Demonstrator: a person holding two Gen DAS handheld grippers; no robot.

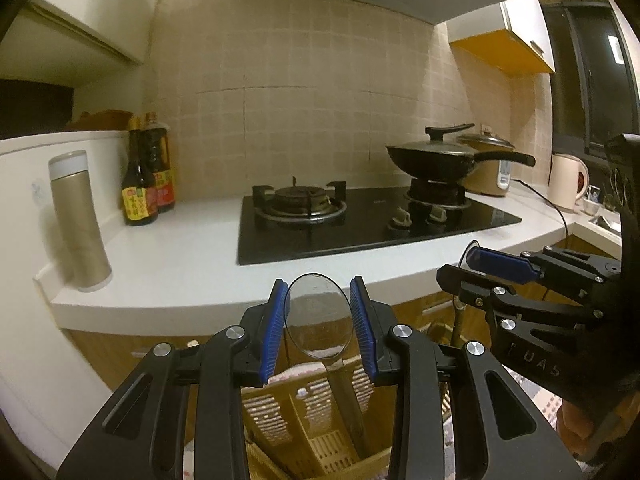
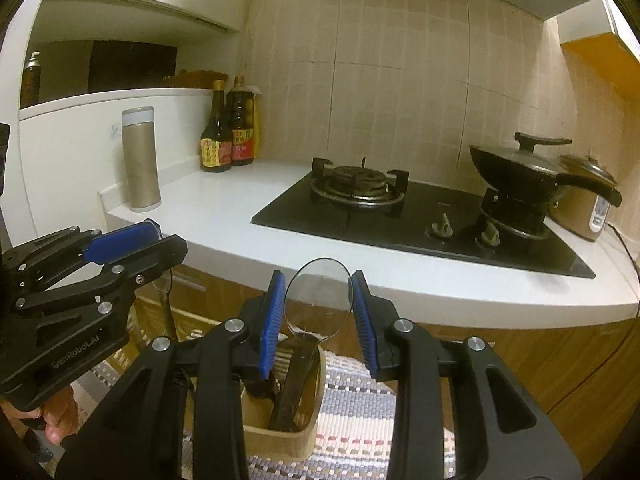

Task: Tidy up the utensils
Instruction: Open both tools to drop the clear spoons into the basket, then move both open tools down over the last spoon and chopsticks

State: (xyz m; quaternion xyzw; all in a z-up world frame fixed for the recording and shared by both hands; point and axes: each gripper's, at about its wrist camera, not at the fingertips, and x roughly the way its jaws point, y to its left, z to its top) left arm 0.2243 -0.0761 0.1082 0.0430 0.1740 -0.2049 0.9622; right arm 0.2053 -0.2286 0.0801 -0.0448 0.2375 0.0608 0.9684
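Left tool point(image 1: 319, 322) and right tool point(image 2: 318, 316) both clamped.

The utensil holder point(image 1: 316, 424) is cut off by the bottom edge; the clear spoon's point(image 2: 316, 304) handle runs down into its holder; bottle labels point(image 2: 218, 152) too small to read

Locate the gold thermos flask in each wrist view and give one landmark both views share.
Left wrist view: the gold thermos flask stands at the far left, on the white counter's corner.
Right wrist view: the flask stands left of centre, on the counter's left end, left of the sauce bottles.
Shared landmark: the lidded black wok on the right burner.
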